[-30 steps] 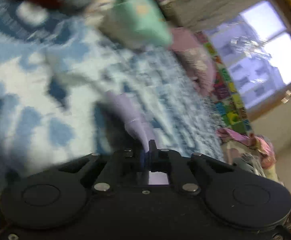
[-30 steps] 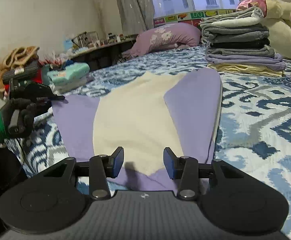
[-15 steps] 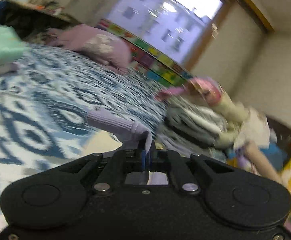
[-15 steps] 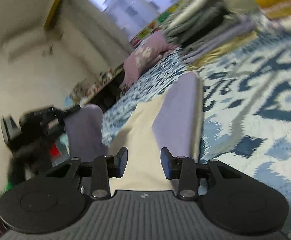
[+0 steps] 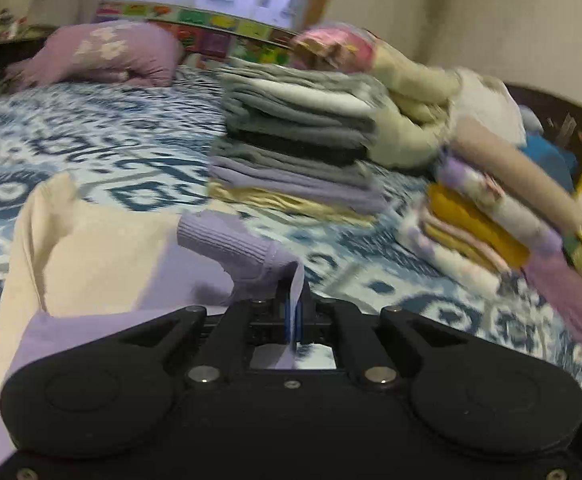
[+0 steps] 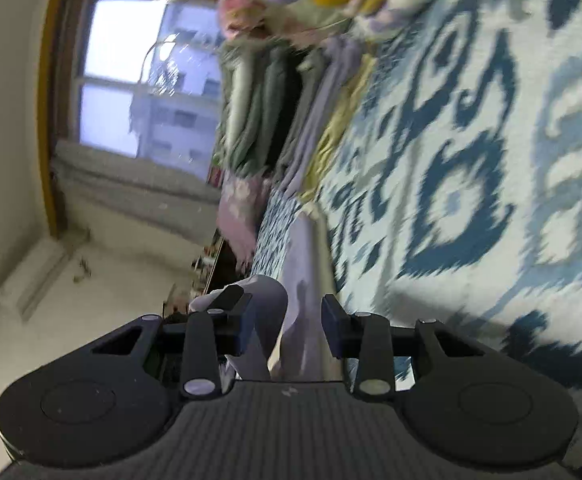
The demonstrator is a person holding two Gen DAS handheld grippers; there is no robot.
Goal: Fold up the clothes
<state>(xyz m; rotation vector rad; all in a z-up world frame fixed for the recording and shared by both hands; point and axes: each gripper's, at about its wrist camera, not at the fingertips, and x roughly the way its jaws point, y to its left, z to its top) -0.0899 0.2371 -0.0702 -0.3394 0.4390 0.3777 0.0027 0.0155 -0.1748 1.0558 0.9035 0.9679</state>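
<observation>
A cream and lavender sweater [image 5: 103, 256] lies on the blue-patterned bedspread [image 5: 91, 148]. My left gripper [image 5: 293, 300] is shut on the sweater's lavender sleeve near the ribbed cuff [image 5: 231, 244] and holds it lifted over the sweater's body. My right gripper [image 6: 285, 320] is open and rolled strongly to one side, low over the sweater's edge; lavender fabric [image 6: 303, 256] shows between its fingers, which are not closed on it.
A stack of folded grey, lavender and yellow clothes [image 5: 299, 148] stands on the bed ahead, with a second colourful pile [image 5: 491, 208] to its right. A purple pillow [image 5: 107, 56] lies below the window. The bedspread also fills the right wrist view [image 6: 471, 160].
My left gripper has carried the sleeve across, from the bed's left side toward the clothes stacks. My right gripper has stayed open, rolled sideways and dropped closer to the sweater's edge.
</observation>
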